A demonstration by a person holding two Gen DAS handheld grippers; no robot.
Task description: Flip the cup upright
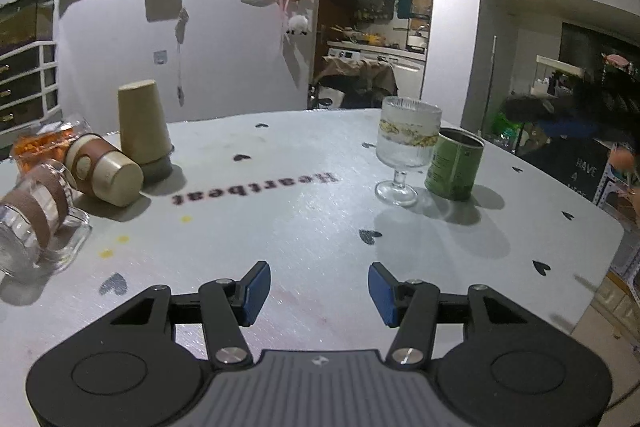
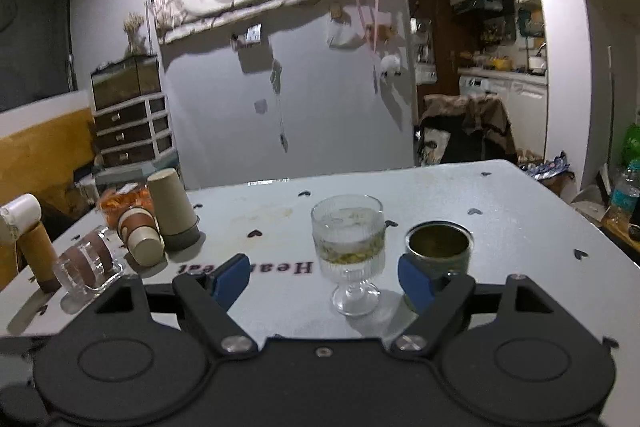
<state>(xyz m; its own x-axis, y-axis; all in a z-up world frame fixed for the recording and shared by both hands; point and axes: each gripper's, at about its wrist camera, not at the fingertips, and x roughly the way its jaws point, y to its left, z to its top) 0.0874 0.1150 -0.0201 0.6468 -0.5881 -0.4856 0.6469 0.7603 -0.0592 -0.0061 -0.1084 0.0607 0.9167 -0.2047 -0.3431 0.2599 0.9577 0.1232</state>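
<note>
A beige cup [image 1: 143,127] stands upside down on the table's left side; it also shows in the right wrist view [image 2: 173,213]. A cream cup with a brown sleeve [image 1: 105,169] lies on its side beside it, seen too in the right wrist view [image 2: 141,235]. A clear glass mug with a brown band [image 1: 34,217] lies on its side at far left, also in the right wrist view [image 2: 88,265]. My left gripper [image 1: 319,291] is open and empty over the table's near part. My right gripper [image 2: 325,277] is open and empty, just short of an upright ribbed stemmed glass [image 2: 349,251].
The stemmed glass [image 1: 407,157] and an open green tin [image 1: 455,165] stand upright at the right; the tin also shows in the right wrist view [image 2: 438,247]. An orange snack packet [image 1: 44,143] lies at the far left. The grey table [image 1: 304,227] ends at right.
</note>
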